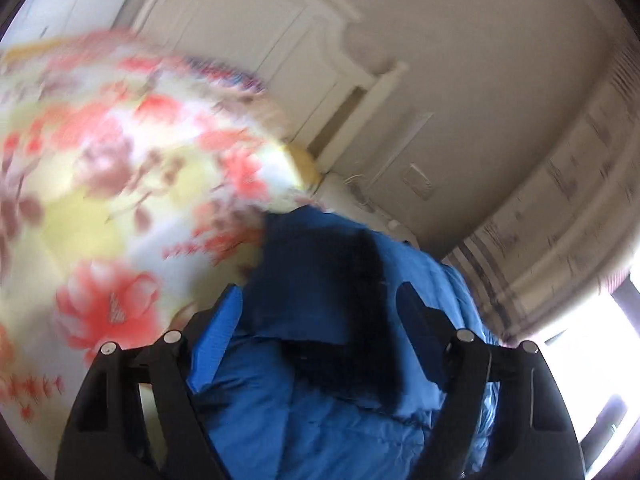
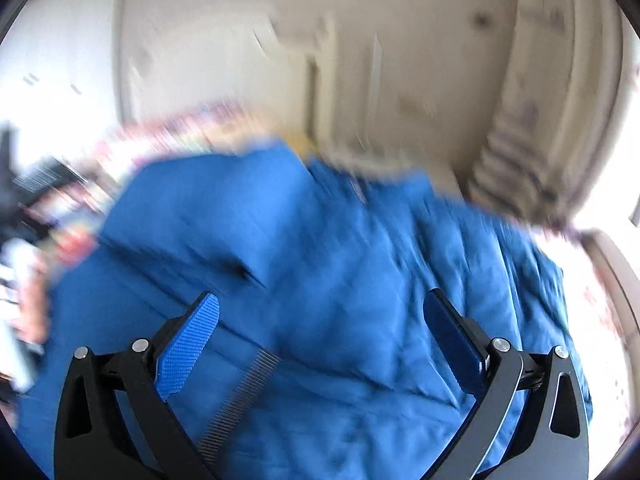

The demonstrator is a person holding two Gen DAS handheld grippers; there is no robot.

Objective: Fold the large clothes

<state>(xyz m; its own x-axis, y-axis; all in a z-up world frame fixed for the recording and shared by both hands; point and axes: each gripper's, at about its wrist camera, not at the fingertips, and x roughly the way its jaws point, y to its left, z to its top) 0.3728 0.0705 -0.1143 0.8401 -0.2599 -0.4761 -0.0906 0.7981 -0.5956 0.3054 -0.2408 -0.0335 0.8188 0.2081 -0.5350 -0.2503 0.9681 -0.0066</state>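
A large blue garment (image 2: 320, 240) lies spread and creased over the bed, filling most of the right wrist view. My right gripper (image 2: 322, 320) hovers over it, jaws wide open and nothing between the blue pads (image 2: 192, 344). In the left wrist view a folded part of the blue garment (image 1: 320, 272), with a dark lining flap (image 1: 372, 300), sits between the fingers of my left gripper (image 1: 320, 304). Those jaws stand wide apart and the pads do not press on the cloth. Both views are blurred.
A floral bedsheet (image 1: 100, 160) in red, yellow and white covers the bed left of the garment. Behind it stand white panelled doors (image 1: 280, 40) and a pale wall. A striped curtain (image 1: 560, 220) hangs at the right by a bright window. Blurred clutter (image 2: 36, 208) shows at the left edge.
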